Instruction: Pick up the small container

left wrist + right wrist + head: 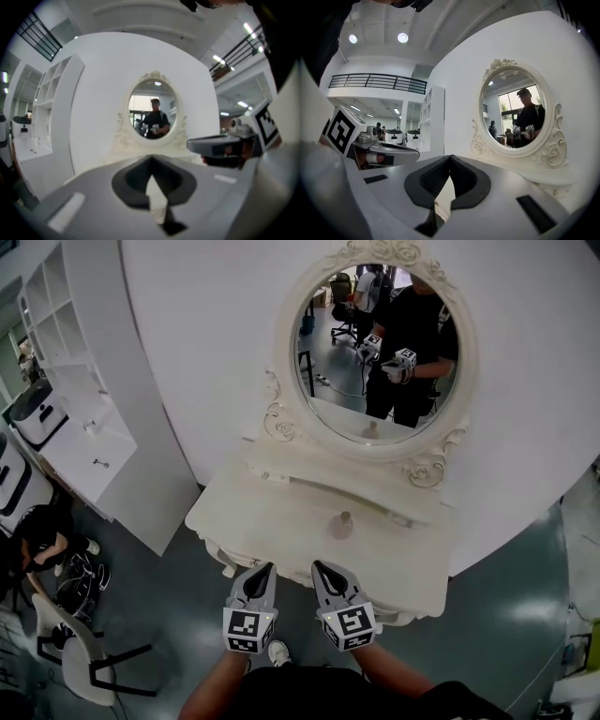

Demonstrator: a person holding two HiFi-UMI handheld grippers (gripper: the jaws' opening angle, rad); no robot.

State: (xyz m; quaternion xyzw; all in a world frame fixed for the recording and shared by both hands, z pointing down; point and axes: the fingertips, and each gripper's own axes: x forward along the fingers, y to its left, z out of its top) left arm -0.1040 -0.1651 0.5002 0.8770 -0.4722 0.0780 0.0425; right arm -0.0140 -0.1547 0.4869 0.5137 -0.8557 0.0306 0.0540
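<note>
Small container (343, 524), rounded and pale, on smooth white table (281, 521); jaws closed, empty.

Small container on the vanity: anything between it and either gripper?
Nothing visible. The small container stands alone on the vanity top. Only bare white surface lies between it and the right gripper and the left gripper, both near the front edge, jaws shut and empty.

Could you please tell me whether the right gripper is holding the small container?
No, the small container stands on the dressing table, apart from the right gripper, whose jaws are shut on nothing.
</note>
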